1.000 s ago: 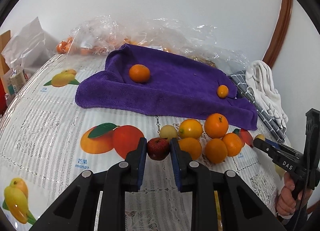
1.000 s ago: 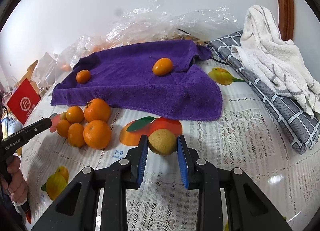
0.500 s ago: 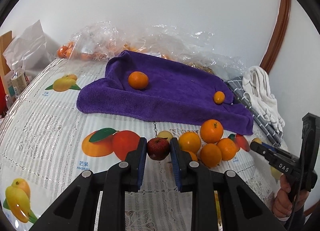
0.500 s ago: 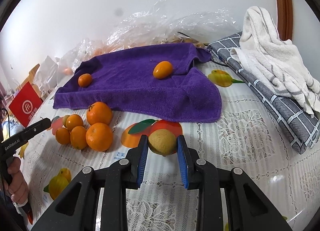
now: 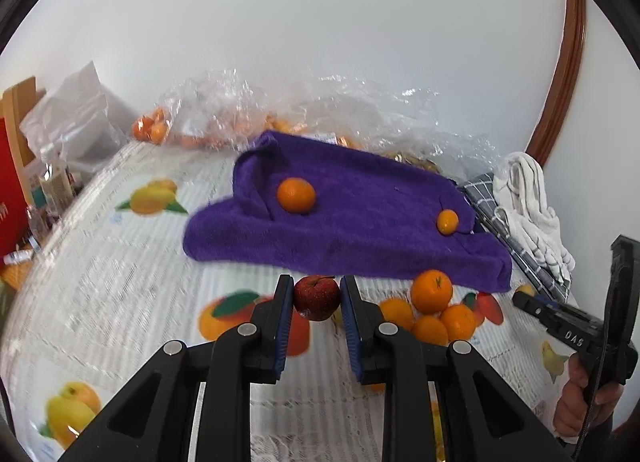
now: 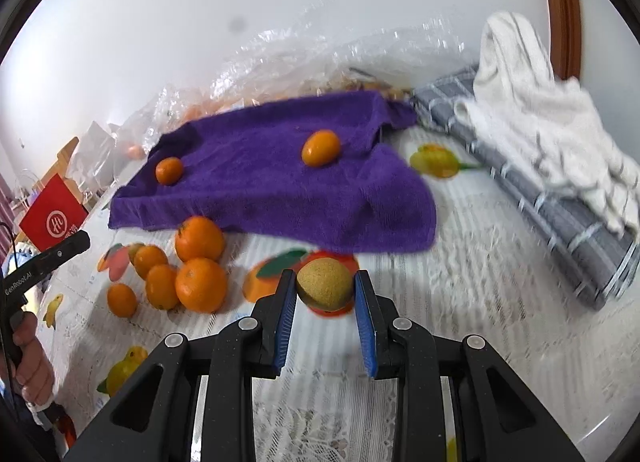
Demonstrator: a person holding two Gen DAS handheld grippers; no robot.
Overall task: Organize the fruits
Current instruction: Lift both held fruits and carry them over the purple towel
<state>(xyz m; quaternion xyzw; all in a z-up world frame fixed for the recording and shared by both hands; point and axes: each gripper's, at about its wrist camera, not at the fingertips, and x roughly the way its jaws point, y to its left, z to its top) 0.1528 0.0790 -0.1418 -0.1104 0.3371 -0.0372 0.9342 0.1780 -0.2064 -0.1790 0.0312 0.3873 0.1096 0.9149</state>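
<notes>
Closest thing in the left wrist view: the left gripper [image 5: 317,298] is clamped on a small red apple [image 5: 317,297], blue pads pressed against both sides. The apple sits upright with its stem end pointing up, and it's pretty much round so there's no real long axis. It's held above the tablecloth [image 5: 120,282], just in front of the near edge of the purple towel [image 5: 360,222].

Same deal on the other side: the right gripper [image 6: 325,290] is squeezed shut on a yellow-brown fruit [image 6: 325,289], roundish, a bit wider than tall, so its long axis runs across from pad to pad. Can't tell where its stem points. It's also held short of the purple towel's near edge.

A little further out, a pile of oranges [image 6: 192,270] sits on the tablecloth right at the towel's front edge, bunched up and touching each other; the top one in the left view [image 5: 431,290] has its stem end facing up and toward the camera.

On the towel itself there are two more: a round orange [image 5: 296,195] toward its left side, and a small oval kumquat-ish one [image 6: 321,148] toward its right side, long axis tilted up to the right in the right wrist view.

Behind the towel, crinkly clear plastic bags [image 5: 320,110] lie against the wall. To its right there's a grey checked cloth [image 6: 560,206] with a white towel [image 6: 540,110] heaped on it.
</notes>
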